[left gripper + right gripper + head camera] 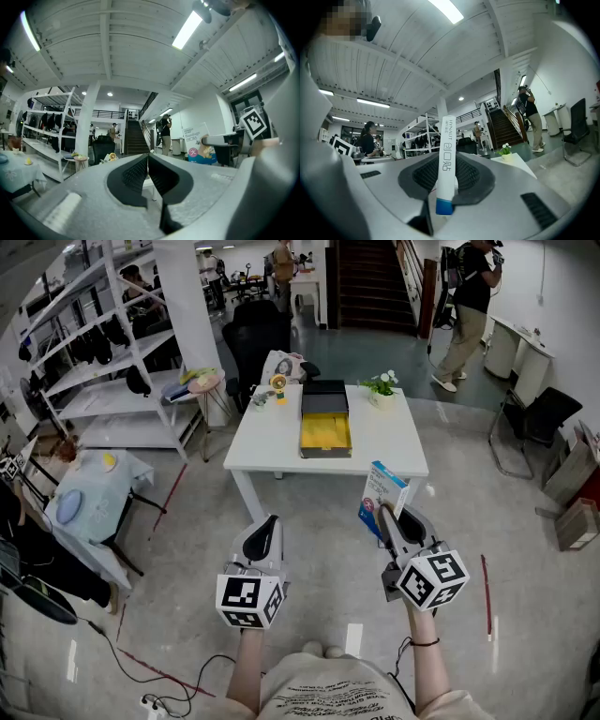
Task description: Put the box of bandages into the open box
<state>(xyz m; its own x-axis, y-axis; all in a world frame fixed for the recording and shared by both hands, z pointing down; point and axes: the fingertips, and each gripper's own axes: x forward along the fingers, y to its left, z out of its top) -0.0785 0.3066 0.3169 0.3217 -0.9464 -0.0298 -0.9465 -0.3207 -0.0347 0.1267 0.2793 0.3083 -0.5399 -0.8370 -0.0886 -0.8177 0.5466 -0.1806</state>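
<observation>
Two pads of your right gripper [384, 517] pinch the bandage box [381, 486] by its thin cardboard sides, upright, in the air before the desk [389, 442]. Smooth card could slip or tilt as you carry it; squeezing harder could crush it. The open box [303, 439], shallow and yellow-lined, sits mid-desk. Your left gripper [269, 521] is closed, empty.

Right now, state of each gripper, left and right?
Left gripper: jaws closed, nothing between them.
Right gripper: jaws closed on the box of bandages.
</observation>
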